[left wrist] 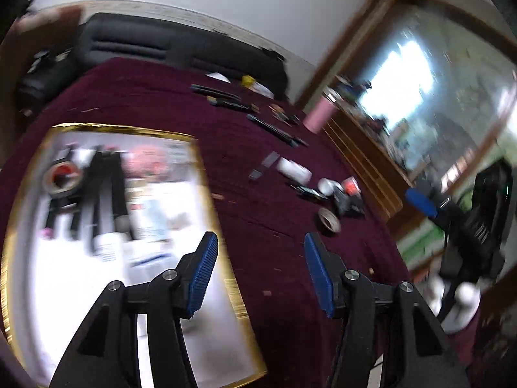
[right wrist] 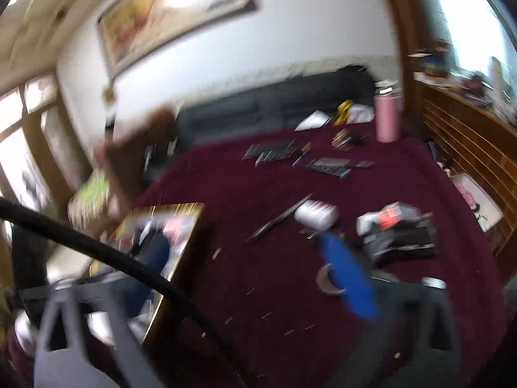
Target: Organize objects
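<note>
Presently both tongs, left tongs [left wrist: 260, 271] and right tongs [right wrist: 206, 291], are gaping wide and empty, risking snagging the tape roll [left wrist: 329, 220] just ahead on the worktop [left wrist: 274, 226] amid blur.

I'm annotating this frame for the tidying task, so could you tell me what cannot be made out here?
- Gold-rimmed tray, left wrist view: motion blur smears its contents; only a tape roll reads clearly.
- Right gripper, right wrist view: blurred; left finger lost behind a black cable.
- Dark items near the pink bottle: too small, blurred.
</note>
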Motion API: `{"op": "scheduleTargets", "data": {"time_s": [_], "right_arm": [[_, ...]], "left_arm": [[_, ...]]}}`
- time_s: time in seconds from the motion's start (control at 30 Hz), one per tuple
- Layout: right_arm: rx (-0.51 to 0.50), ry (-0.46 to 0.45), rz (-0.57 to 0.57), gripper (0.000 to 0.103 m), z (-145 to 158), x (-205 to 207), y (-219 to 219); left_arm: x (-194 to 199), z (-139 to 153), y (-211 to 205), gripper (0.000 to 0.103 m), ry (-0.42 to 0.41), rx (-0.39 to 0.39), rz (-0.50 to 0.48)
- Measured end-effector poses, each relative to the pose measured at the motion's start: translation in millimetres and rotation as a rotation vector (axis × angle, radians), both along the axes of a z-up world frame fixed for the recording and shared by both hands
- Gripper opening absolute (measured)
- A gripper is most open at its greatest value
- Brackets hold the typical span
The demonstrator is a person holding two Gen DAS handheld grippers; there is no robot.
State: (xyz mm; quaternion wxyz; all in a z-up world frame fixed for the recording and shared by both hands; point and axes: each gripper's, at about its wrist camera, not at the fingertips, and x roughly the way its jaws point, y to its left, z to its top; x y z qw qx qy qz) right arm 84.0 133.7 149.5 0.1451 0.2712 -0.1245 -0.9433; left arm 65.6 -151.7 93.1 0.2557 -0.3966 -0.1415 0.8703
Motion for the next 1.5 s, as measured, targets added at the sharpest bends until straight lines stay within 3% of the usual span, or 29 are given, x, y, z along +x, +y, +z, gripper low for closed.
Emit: {"op": "scheduleTargets", "data": {"time_s": [0.03,0.1,0.17,0.33,0.57,0.67,0.9,1.2,1.27,1.37,1.5], "right_arm": [[-0.049,-0.049,-0.003,0.103,-5,-7,17],[-0.157,-0.238,-0.019,0.098,-35,-27,51],[-0.215,-0.295,-0.065,0.098,-59,-29,71],[-0.222,-0.344,-0.092,0.097,-93,-22,89],[-0.218,-0.339,-0.119,0.097,-95,-13,118],[-0.228,-0.337,-0.125,0.097,-97,-11,128],[-0.257,-0.344,-0.136,0.097,-106,-12,140],[-0.249,-0.36,-0.116,0.098,-109,-14,133],[-0.241,-0.361,-0.114,0.098,-107,-14,131],[-0.224,-0.365,-0.111,0.098,-105,-15,127],[-0.196,-0.377,-0.102,0.098,-104,-18,121]], "left_arm": [[-4,-1,21,0.049,-0.009,-0.02,-0.035],[-9,-4,53,0.049,-0.026,-0.062,-0.077],[-15,-7,90,0.049,-0.021,-0.118,-0.127],[-38,-17,160,0.049,-0.015,-0.235,-0.195],[-78,-50,231,0.049,-0.026,-0.382,-0.211],[-87,-59,243,0.049,-0.004,-0.448,-0.2],[-100,-82,255,0.048,-0.031,-0.507,-0.188],[-88,-83,280,0.046,0.047,-0.588,-0.24],[-88,-83,276,0.034,0.015,-0.532,-0.268],[-83,-80,270,0.016,0.009,-0.517,-0.283],[-78,-79,253,0.009,-0.029,-0.459,-0.275]]}}
